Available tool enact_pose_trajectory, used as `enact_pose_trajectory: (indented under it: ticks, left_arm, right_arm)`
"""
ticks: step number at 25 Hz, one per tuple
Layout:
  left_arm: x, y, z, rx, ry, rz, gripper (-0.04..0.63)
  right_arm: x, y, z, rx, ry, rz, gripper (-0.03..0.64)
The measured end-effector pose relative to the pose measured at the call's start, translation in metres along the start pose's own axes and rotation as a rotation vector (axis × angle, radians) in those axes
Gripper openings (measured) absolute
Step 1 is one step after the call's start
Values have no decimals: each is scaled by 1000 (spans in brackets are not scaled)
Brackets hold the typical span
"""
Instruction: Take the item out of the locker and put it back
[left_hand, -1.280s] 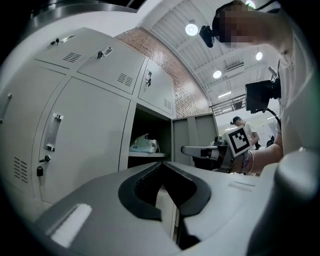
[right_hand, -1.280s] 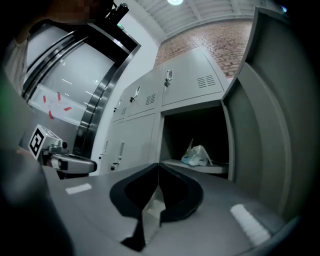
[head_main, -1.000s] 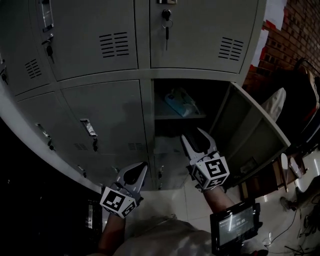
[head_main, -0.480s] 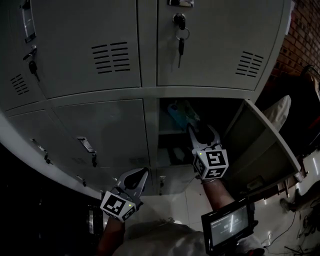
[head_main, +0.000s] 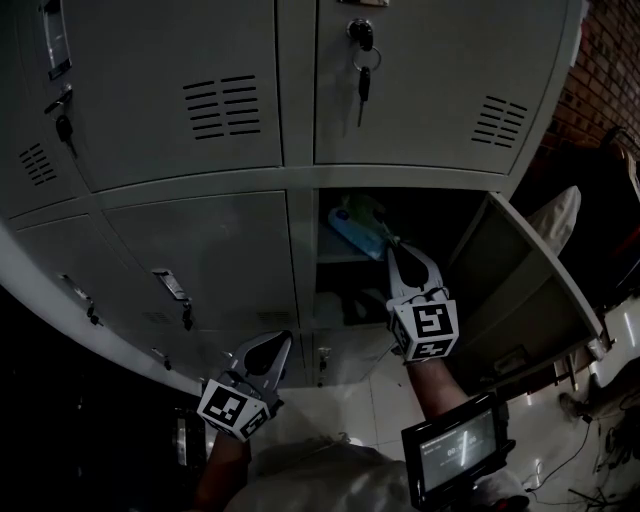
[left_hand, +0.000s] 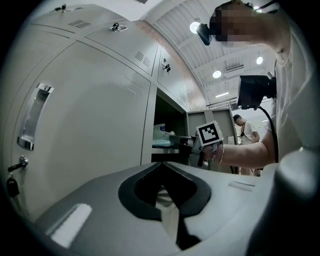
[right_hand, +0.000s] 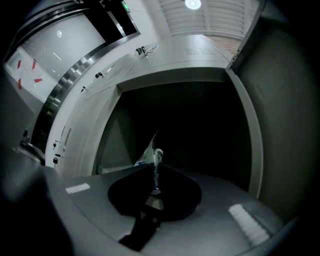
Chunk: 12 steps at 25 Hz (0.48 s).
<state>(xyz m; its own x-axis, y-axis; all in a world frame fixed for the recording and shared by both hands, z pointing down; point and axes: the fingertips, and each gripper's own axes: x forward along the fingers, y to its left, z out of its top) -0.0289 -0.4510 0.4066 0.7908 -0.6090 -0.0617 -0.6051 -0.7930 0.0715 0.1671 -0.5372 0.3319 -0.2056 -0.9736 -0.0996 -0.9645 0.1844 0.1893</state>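
Grey locker bank (head_main: 200, 220) fills the upper frame; one compartment at centre right stands open, its door (head_main: 520, 290) swung toward the right edge. Left gripper (head_main: 275, 345) sits low at lower centre, clear of the lockers, with its jaws together and nothing between them. Right gripper (head_main: 398, 250) reaches into the open compartment, jaws clamped on the packet's edge. Blue-and-white packet (head_main: 352, 222) is inside the compartment, on the shelf (head_main: 335, 258).

The packet (head_main: 352, 224) shows print too small to read.

Smooth matt painted metal locker (head_main: 200, 250), crinkly glossy plastic packet (head_main: 352, 224), rough brick wall (head_main: 603, 60)
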Motion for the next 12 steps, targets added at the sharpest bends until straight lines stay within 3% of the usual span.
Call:
enact_pose_trajectory:
  ticks: [7,12]
  left_arm:
    - [-9,-19,5,-19,-11,10,2]
    - [-15,-57,14,0,-32,6,2]
  right_arm:
    - [-50,9,28,44,-75,25,11]
    - [-109,15,37,80,-96,53,11]
